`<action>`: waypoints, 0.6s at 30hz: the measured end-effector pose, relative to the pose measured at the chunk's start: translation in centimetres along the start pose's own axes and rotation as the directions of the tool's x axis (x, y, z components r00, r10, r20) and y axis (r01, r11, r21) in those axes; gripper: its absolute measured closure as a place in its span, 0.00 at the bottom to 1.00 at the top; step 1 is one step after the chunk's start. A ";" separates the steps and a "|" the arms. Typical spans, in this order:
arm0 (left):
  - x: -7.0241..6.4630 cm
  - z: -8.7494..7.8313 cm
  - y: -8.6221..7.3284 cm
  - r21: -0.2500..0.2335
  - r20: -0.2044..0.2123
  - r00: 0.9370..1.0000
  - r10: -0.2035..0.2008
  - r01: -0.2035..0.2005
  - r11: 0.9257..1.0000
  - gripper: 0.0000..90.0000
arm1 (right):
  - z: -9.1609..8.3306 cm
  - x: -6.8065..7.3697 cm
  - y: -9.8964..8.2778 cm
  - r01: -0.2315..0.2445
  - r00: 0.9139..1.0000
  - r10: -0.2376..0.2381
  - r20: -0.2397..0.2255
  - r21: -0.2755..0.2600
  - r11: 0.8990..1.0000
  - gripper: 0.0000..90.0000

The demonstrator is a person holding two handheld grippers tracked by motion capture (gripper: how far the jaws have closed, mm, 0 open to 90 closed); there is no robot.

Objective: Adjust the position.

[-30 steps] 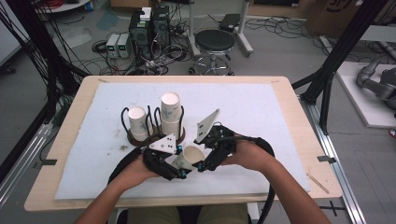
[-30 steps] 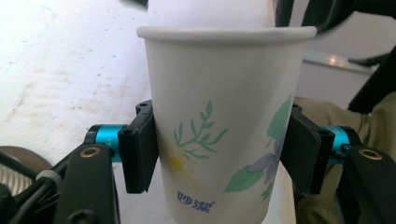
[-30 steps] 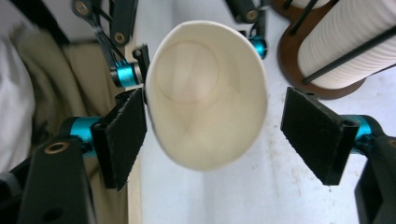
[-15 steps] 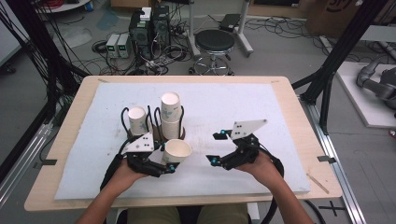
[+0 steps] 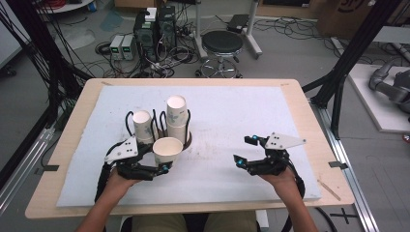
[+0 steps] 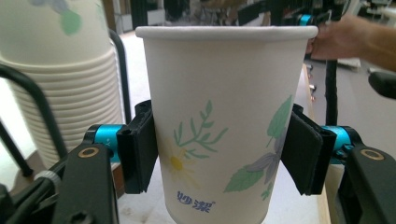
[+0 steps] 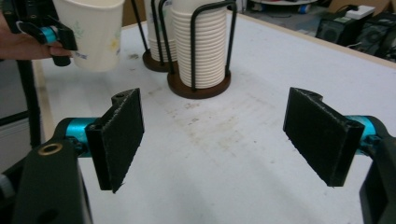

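My left gripper [image 5: 161,168] is shut on a white paper cup [image 5: 167,151] with a flower print, held upright just in front of the cup racks. In the left gripper view the two pads [image 6: 138,146] clamp the cup [image 6: 219,126] on both sides at mid-height. Behind it stand two stacks of cups in black wire racks, a tall stack [image 5: 177,117] and a shorter stack [image 5: 142,125]. My right gripper [image 5: 244,151] is open at the right front of the mat, well apart from the cups, with nothing between its pads [image 7: 121,135]. The right gripper view shows the held cup [image 7: 95,32] at upper left.
A white mat [image 5: 232,111] covers a wooden table [image 5: 300,96]. The racks have round brown bases [image 7: 200,86]. Beyond the far edge stand a black stool [image 5: 221,44] and computer gear with cables on the floor. Black frame posts flank the table.
The two grippers have drawn apart: the left one carried the cup left toward the racks, the right one let go, opened and moved out to the right.
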State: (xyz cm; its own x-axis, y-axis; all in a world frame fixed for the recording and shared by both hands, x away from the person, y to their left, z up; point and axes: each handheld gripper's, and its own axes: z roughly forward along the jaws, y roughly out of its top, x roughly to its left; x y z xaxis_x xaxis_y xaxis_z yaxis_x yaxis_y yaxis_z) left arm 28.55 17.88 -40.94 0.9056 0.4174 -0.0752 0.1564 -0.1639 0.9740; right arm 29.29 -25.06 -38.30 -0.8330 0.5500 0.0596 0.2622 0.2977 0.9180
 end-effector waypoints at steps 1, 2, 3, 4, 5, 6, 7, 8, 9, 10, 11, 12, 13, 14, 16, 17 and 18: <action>0.1 -0.3 0.0 -0.010 -0.008 1.000 0.001 -0.001 1.000 0.39 | -0.2 -0.1 -0.1 0.003 1.000 -0.003 0.014 -0.009 1.000 0.23; 0.1 -0.5 -0.1 -0.020 -0.013 1.000 0.000 -0.001 1.000 0.39 | -0.4 -0.2 -0.2 -0.002 1.000 0.003 0.028 -0.015 1.000 0.23; 0.1 -0.8 -0.1 -0.035 -0.023 1.000 0.002 -0.003 0.999 0.38 | -0.6 -0.3 -0.3 -0.002 0.999 0.003 0.034 -0.021 1.000 0.23; 0.2 -1.1 -0.2 -0.048 -0.036 0.999 0.007 -0.009 0.999 0.38 | -0.8 -0.4 -0.4 -0.009 0.999 0.010 0.041 -0.025 1.000 0.23; 0.3 -1.4 -0.3 -0.059 -0.047 0.999 0.009 -0.012 0.998 0.38 | -1.0 -0.5 -0.5 -0.009 0.999 0.011 0.049 -0.033 0.999 0.23; 0.3 -1.7 -0.3 -0.068 -0.055 0.998 0.005 -0.009 0.998 0.38 | -1.2 -0.6 -0.7 -0.011 0.998 0.013 0.059 -0.034 0.999 0.23; 0.4 -1.9 -0.3 -0.076 -0.065 0.998 0.007 -0.012 0.997 0.38 | -1.3 -0.6 -0.8 -0.009 0.997 0.011 0.071 -0.040 0.999 0.23; 0.5 -2.2 -0.4 -0.085 -0.078 0.997 0.011 -0.017 0.996 0.38 | -1.5 -0.7 -0.9 -0.014 0.997 0.017 0.074 -0.044 0.999 0.23; 0.6 -2.4 -0.4 -0.093 -0.087 0.996 0.015 -0.023 0.995 0.38 | -1.7 -0.8 -1.0 -0.016 0.997 0.020 0.080 -0.049 0.999 0.23; 0.7 -2.7 -0.4 -0.103 -0.094 0.995 0.020 -0.030 0.994 0.38 | -1.9 -0.9 -1.0 -0.010 0.996 0.015 0.093 -0.059 0.998 0.23; 0.8 -2.9 -0.5 -0.111 -0.100 0.995 0.018 -0.030 0.993 0.38 | -2.0 -0.9 -1.0 -0.012 0.995 0.019 0.098 -0.068 0.998 0.23; 0.9 -3.0 -0.6 -0.116 -0.100 0.995 0.014 -0.026 0.993 0.38 | -2.2 -1.0 -1.0 -0.014 0.995 0.022 0.102 -0.076 0.997 0.23; 1.0 -3.1 -0.6 -0.118 -0.107 0.994 0.014 -0.026 0.993 0.38 | -2.3 -1.0 -1.0 -0.016 0.994 0.024 0.107 -0.081 0.997 0.23; 1.1 -3.2 -0.6 -0.120 -0.110 0.994 0.012 -0.026 0.992 0.38 | -2.4 -1.1 -1.0 -0.016 0.993 0.025 0.113 -0.085 0.996 0.23; 1.2 -3.4 -0.6 -0.128 -0.119 0.993 0.007 -0.023 0.992 0.38 | -2.5 -1.2 -1.1 -0.019 0.992 0.030 0.120 -0.087 0.996 0.23; 1.2 -3.5 -0.5 -0.131 -0.121 0.993 0.010 -0.026 0.991 0.38 | -2.5 -1.2 -1.2 -0.022 0.992 0.033 0.123 -0.086 0.996 0.23; 1.2 -3.6 -0.5 -0.135 -0.122 0.993 0.007 -0.024 0.991 0.38 | -2.5 -1.2 -1.2 -0.022 0.992 0.033 0.123 -0.086 0.996 0.23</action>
State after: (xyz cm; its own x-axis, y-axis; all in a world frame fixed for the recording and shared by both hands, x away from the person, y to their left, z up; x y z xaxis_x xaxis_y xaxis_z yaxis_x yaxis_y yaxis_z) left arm 28.13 21.69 -40.77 0.8520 0.5220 -0.0413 0.0801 -0.0519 0.9954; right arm 28.74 -28.03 -38.46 -0.7576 0.6515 0.0408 0.2381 0.2175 0.9466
